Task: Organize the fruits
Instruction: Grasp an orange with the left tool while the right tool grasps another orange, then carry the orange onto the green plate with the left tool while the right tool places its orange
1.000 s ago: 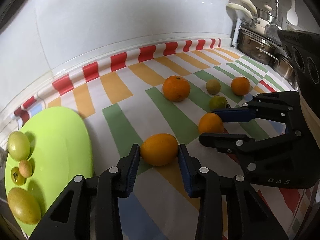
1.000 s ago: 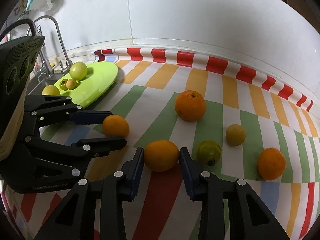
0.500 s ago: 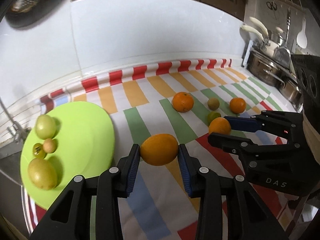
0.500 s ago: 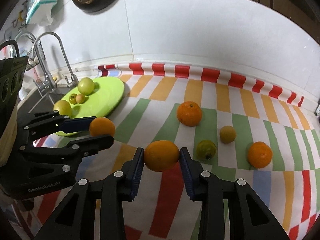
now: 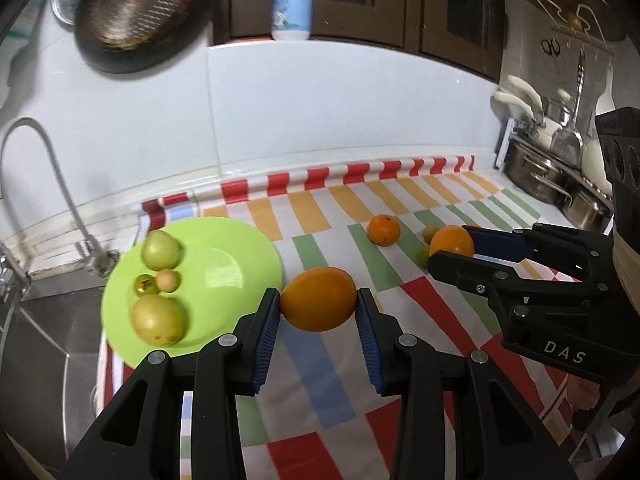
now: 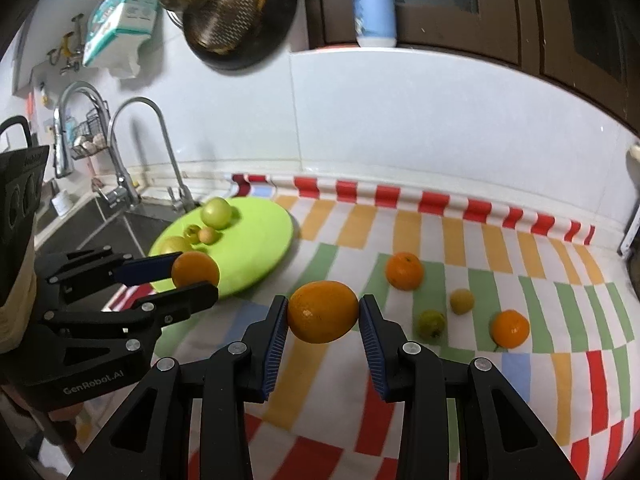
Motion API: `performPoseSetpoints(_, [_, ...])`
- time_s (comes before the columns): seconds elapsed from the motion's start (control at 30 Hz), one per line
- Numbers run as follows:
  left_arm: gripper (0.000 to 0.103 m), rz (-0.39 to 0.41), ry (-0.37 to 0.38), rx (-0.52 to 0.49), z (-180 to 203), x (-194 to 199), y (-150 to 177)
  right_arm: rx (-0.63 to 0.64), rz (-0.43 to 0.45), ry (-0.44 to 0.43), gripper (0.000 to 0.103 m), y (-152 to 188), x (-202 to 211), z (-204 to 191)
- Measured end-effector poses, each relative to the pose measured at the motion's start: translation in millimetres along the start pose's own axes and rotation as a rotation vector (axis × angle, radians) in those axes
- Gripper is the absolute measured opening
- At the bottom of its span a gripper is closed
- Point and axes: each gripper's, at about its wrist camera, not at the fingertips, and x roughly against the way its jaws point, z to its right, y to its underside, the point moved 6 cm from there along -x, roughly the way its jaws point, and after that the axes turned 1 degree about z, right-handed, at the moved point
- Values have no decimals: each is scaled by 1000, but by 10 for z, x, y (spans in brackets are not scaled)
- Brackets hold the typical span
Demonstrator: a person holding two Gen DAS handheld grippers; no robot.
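My left gripper (image 5: 318, 312) is shut on an orange (image 5: 319, 299), held above the striped cloth just right of the green plate (image 5: 236, 272). My right gripper (image 6: 323, 314) is shut on another orange (image 6: 323, 311), also lifted. Each gripper shows in the other view with its orange (image 5: 451, 241) (image 6: 195, 269). The plate holds several green and yellow fruits, such as a green one (image 5: 161, 249) and a yellow one (image 5: 158, 319). Two oranges (image 6: 404, 270) (image 6: 510, 328) and two small greenish fruits (image 6: 431, 323) (image 6: 461, 301) lie on the cloth.
A sink with a faucet (image 6: 160, 148) lies left of the plate. Steel pots (image 5: 536, 168) stand at the far right. A white tiled wall (image 5: 340, 112) backs the counter, with a pan (image 6: 236, 16) and a bottle (image 6: 374, 4) above.
Both grippers have risen with their oranges off the cloth, and the views have pulled back. The left gripper has moved toward the plate.
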Motion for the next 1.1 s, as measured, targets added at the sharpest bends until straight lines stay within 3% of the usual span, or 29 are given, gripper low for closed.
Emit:
performPoseSetpoints(0.53, [38, 56, -130, 31, -705, 403, -81, 64, 96, -75, 37, -415, -44, -663])
performPoseSetpoints(1.1, [38, 20, -185, 70, -1485, 63, -86, 101, 74, -121, 37, -785, -789, -1158])
